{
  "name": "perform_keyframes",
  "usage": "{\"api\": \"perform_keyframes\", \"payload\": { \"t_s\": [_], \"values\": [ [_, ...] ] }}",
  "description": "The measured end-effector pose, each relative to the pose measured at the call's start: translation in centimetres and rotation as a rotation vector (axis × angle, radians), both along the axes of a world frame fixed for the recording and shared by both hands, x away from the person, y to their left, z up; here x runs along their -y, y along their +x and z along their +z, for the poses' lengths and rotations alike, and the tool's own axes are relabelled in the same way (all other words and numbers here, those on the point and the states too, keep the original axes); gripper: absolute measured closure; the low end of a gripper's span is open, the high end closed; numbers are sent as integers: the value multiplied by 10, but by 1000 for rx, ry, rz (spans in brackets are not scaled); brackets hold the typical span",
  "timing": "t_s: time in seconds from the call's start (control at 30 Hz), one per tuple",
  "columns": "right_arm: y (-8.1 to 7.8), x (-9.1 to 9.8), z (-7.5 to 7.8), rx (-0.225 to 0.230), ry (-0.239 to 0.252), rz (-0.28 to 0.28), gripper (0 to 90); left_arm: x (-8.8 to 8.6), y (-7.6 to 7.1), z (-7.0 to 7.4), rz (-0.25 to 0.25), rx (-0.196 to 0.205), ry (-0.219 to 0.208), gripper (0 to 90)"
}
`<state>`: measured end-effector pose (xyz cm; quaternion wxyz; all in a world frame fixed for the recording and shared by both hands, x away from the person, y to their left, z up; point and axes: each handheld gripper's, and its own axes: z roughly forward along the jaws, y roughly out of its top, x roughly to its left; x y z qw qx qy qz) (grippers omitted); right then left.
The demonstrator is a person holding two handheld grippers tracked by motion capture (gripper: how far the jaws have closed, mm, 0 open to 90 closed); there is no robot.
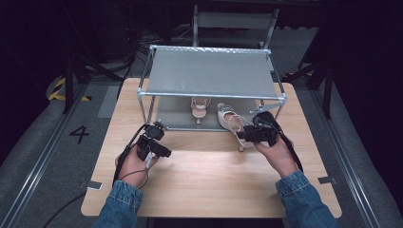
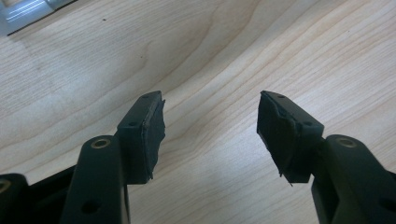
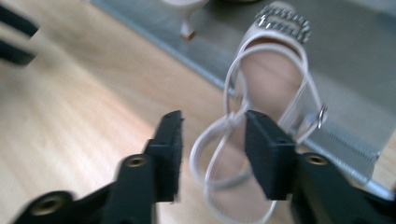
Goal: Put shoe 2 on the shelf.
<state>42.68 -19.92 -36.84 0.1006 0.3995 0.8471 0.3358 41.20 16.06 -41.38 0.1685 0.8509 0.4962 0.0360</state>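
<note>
Sandal sits toe-in on the rack's lower shelf, heel overhanging toward 6 o'clock, right gripper parted around its strap, left gripper apart over bare table; placing step, next nudge it deeper.

The high view is looking down and forward over the table. Both gripper views are looking closely along their jaws, sharing its wooden top.

desk: pale wood grain, matt | rack: shiny metal tubes, grey cloth shelves | sandal: glossy pale straps, sparkling metal buckle | gripper pads: matt black rubber, rough-edged
</note>
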Motion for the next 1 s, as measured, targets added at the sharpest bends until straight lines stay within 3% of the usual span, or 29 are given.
{"api": "perform_keyframes", "payload": {
  "t_s": [0.1,0.2,0.33,0.47,0.6,0.63,0.8,0.9,1.0],
  "values": [
    [-13,2,-2,30,-48,4,524,3,2,1,-4,0,-4,421],
    [-26,5,-5,59,-90,-27,601,4,2,2,-8,-2,-8,421],
    [-34,15,-9,101,-137,-46,622,4,3,3,-8,4,-4,421],
    [-35,30,-20,52,-130,-75,707,2,2,5,-3,11,-13,421],
    [-33,37,-31,10,-141,-88,697,2,1,4,1,8,-17,421],
    [-33,38,-41,-18,-148,-91,668,1,2,3,-1,5,-14,421],
    [-30,36,-60,-54,-142,-88,644,2,2,2,-5,-3,-5,421],
    [-29,32,-65,-51,-132,-67,651,2,1,2,-8,3,-5,421],
    [-28,24,-72,-20,-140,-44,665,2,1,0,-5,-5,-2,421]
  ]
}}
